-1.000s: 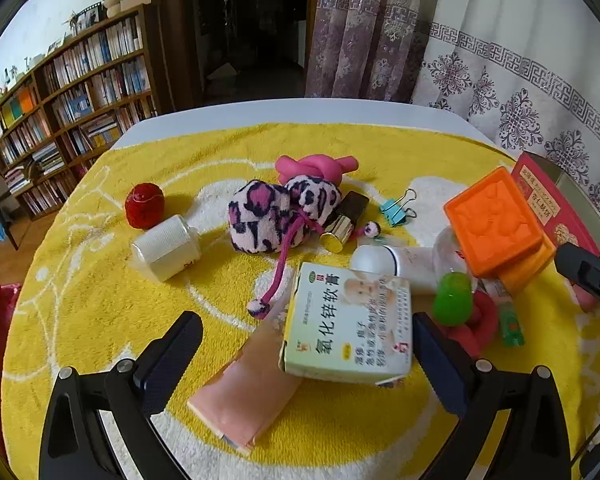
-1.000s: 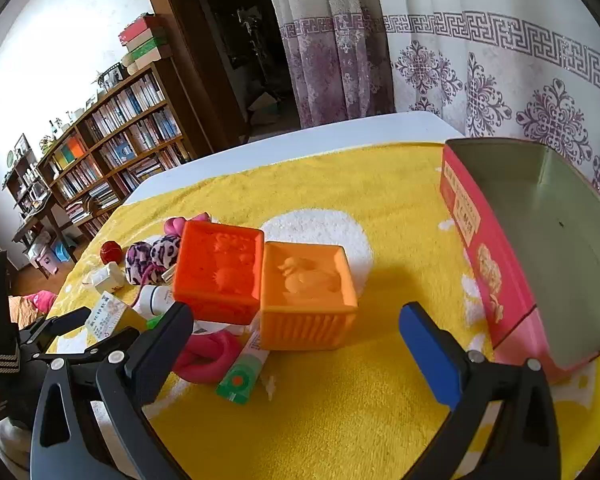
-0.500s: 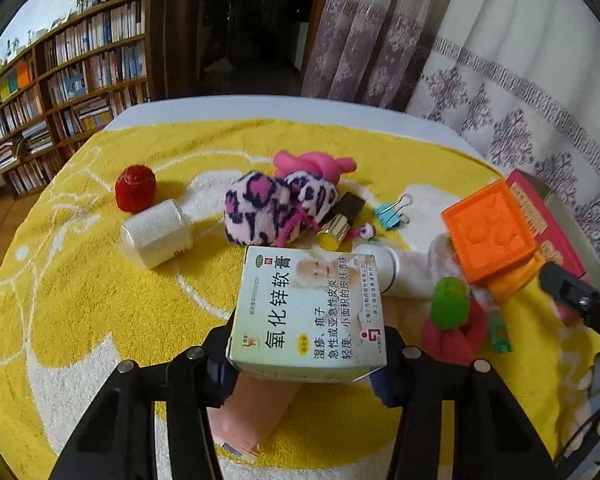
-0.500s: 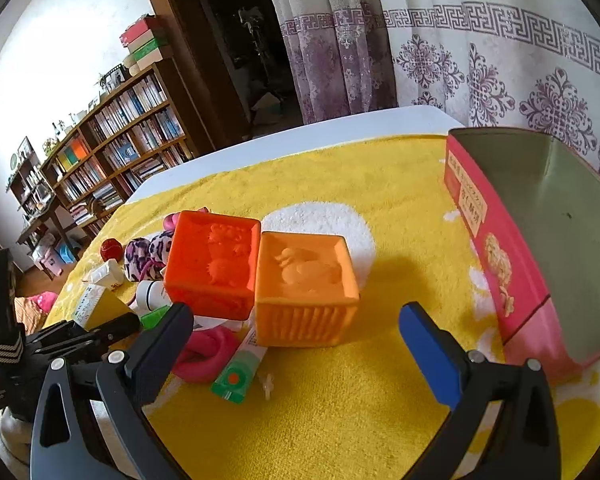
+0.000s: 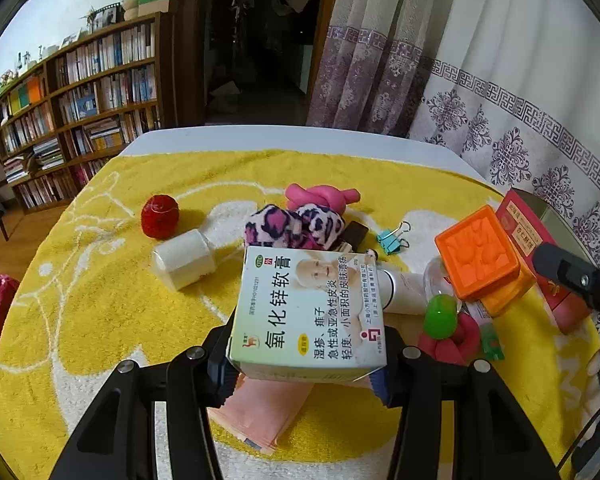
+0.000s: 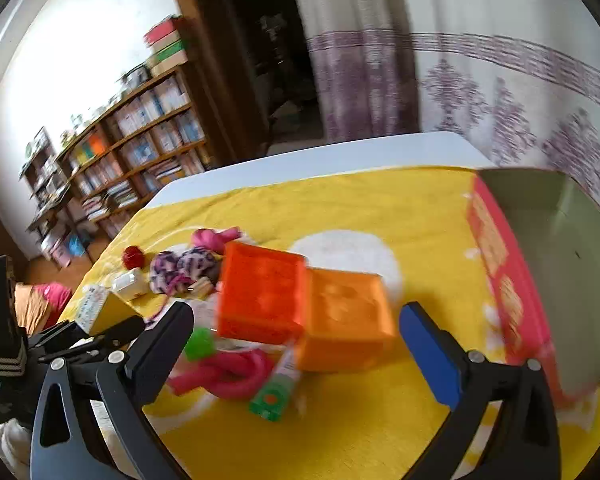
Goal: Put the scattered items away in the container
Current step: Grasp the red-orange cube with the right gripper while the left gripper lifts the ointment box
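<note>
My left gripper (image 5: 306, 368) is shut on a white and green ointment box (image 5: 308, 308), held a little above the yellow cloth (image 5: 100, 320). In the right wrist view the same box (image 6: 94, 306) shows at the left edge. My right gripper (image 6: 296, 316) is open, with nothing between its fingers. It hovers just before a red-orange block (image 6: 260, 292) and an orange block (image 6: 344, 320). The container, a red box with a grey-green inside (image 6: 560, 272), stands open at the right and also shows as the red box (image 5: 524, 232) in the left wrist view.
A pink packet (image 5: 264, 412) lies under the held box. A white jar (image 5: 184, 258), red ball (image 5: 160, 216), leopard plush (image 5: 292, 226), blue binder clip (image 5: 392, 236), green ball (image 5: 440, 316), white tube (image 5: 404, 292) and pink ring (image 6: 228, 372) are scattered on the cloth. A bookshelf and curtains stand behind the table.
The left gripper closed on the ointment box and raised it slightly off the pink packet. The right gripper stayed open and shifted, so its view is now blurred.
</note>
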### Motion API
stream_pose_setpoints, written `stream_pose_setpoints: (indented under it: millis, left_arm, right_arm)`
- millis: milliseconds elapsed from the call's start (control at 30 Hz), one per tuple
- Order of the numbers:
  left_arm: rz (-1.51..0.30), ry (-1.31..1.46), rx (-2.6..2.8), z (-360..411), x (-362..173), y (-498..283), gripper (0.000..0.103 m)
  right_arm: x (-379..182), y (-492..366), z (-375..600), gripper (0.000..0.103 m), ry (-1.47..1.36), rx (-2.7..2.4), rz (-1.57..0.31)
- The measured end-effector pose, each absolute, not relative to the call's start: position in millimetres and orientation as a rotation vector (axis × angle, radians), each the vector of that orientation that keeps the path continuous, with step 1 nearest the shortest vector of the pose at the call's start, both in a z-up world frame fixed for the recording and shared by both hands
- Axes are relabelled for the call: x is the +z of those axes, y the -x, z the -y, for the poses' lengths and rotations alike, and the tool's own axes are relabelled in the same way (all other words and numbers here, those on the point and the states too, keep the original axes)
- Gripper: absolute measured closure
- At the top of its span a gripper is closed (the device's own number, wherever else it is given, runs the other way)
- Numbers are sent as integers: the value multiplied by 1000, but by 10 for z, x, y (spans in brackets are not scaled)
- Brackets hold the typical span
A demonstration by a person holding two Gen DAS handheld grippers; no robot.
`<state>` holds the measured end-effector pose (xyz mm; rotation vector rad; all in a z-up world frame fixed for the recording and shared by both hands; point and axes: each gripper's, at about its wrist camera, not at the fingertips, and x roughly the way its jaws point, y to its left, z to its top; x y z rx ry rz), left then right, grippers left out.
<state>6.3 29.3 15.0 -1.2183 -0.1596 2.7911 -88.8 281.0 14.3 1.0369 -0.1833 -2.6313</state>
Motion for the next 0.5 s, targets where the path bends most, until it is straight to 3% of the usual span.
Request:
stream_pose_setpoints:
  millis: [367, 500]
  left_arm:
    - [226, 1239, 2843, -123, 153, -64, 49]
    - [223, 1246, 2838, -139, 139, -55, 49]
  right_arm:
    - [-107, 1242, -2378, 0, -1081, -2598, -57]
    - [-193, 1203, -2209, 0, -1064, -2637, -272]
